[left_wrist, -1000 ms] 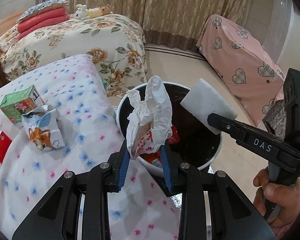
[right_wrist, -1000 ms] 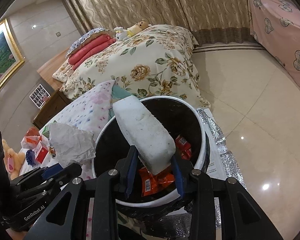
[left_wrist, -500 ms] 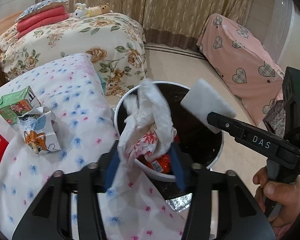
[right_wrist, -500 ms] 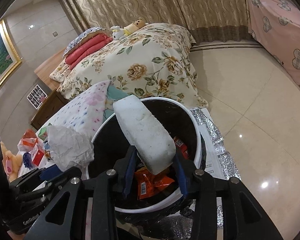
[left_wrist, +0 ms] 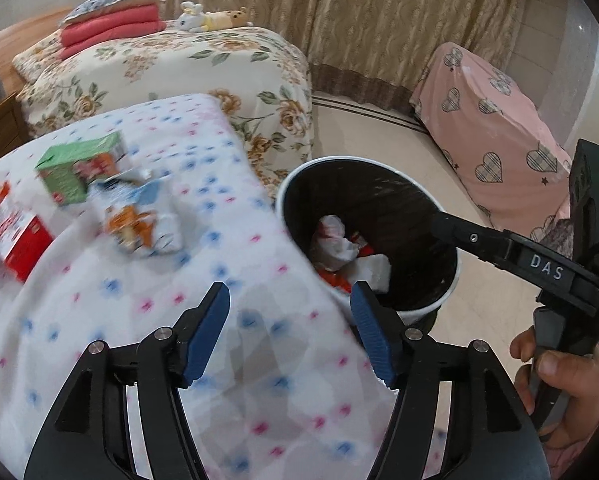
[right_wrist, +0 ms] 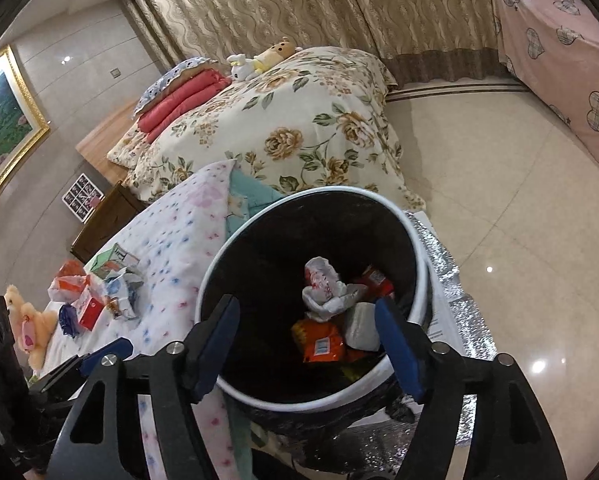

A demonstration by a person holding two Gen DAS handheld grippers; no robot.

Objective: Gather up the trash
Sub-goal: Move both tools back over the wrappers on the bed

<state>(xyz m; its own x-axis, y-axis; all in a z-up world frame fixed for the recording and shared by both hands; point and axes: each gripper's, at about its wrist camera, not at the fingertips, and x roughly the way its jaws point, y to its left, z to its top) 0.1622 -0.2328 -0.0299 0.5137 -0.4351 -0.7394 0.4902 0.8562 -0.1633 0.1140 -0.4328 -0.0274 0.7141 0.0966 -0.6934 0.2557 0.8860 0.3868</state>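
Beside the bed edge (left_wrist: 283, 240), both tongs (left_wrist: 289, 332) (right_wrist: 305, 344) gape empty over the bin (right_wrist: 219, 276)

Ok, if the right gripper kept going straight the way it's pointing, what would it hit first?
Probably the trash inside the bin: the open right gripper points into its mouth at the crumpled white wrapper. Depth is unclear.

Black grippers (left_wrist: 289, 334) with blue ribbed fingers (left_wrist: 205, 336), silver screws, white "DAS" lettering, green light.

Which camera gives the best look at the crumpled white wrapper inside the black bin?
The right wrist view: it looks down into the black bin, showing the crumpled white wrapper whole. In the left wrist view the wrapper is smaller and viewed at a shallower angle.
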